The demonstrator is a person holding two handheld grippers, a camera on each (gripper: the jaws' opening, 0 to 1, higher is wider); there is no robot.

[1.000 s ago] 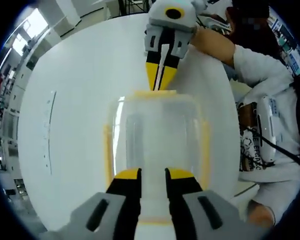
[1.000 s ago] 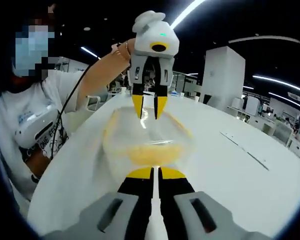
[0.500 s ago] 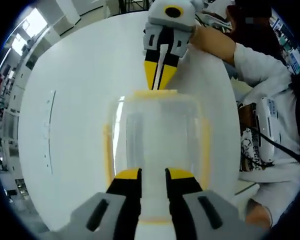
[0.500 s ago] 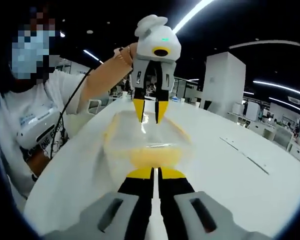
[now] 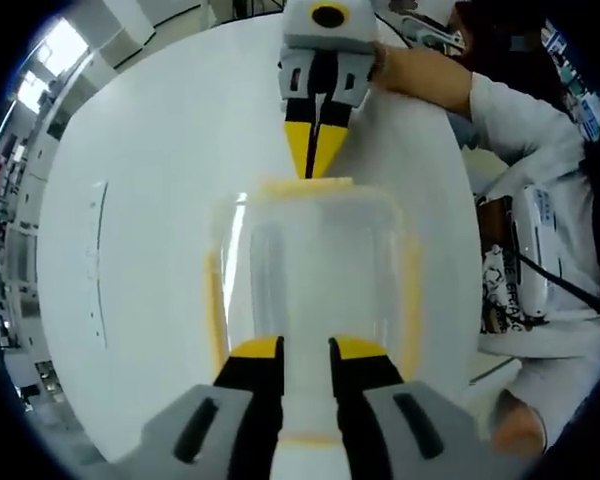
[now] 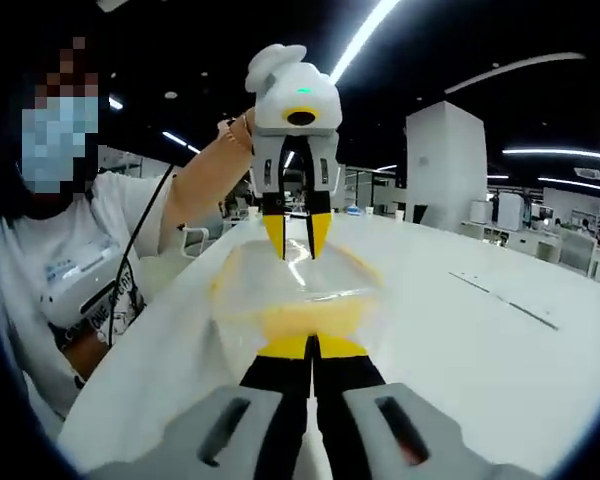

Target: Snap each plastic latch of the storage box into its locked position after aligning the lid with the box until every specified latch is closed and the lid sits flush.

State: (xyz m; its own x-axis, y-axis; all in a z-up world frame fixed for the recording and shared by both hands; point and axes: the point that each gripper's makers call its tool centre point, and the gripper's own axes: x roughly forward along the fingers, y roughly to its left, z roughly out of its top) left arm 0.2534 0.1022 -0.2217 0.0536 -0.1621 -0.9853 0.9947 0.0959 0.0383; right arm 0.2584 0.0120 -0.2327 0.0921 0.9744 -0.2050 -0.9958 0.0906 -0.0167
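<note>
The clear box (image 5: 315, 270) sits on the white table (image 5: 150, 200) between my two grippers, its lid (image 5: 315, 215) on top and yellow latches along its edges. In the left gripper view my left gripper (image 5: 306, 352) hangs over the near end of the box, its yellow-tipped jaws slightly parted with a narrow gap between them and nothing clamped in that gap; they seem to rest on or just above the lid near the near latch (image 5: 302, 438), which shows as a yellow strip below the jaws. Side latches (image 5: 213, 300) run down the left and right edges of the box. At the far end my right gripper (image 5: 313, 170) points down at the far latch (image 5: 306, 187), jaws pressed together, tips touching or just above that yellow strip; I cannot tell which. In the right gripper view the same gripper (image 6: 311, 348) has its jaws closed tight against each other at the yellow latch (image 6: 305, 320) on the box's (image 6: 300, 285) near end, and my left gripper (image 6: 298, 240) stands upright over the far end, jaws a little apart. My sleeve (image 5: 525, 125) and arm reach in from the right of the left gripper view.
</note>
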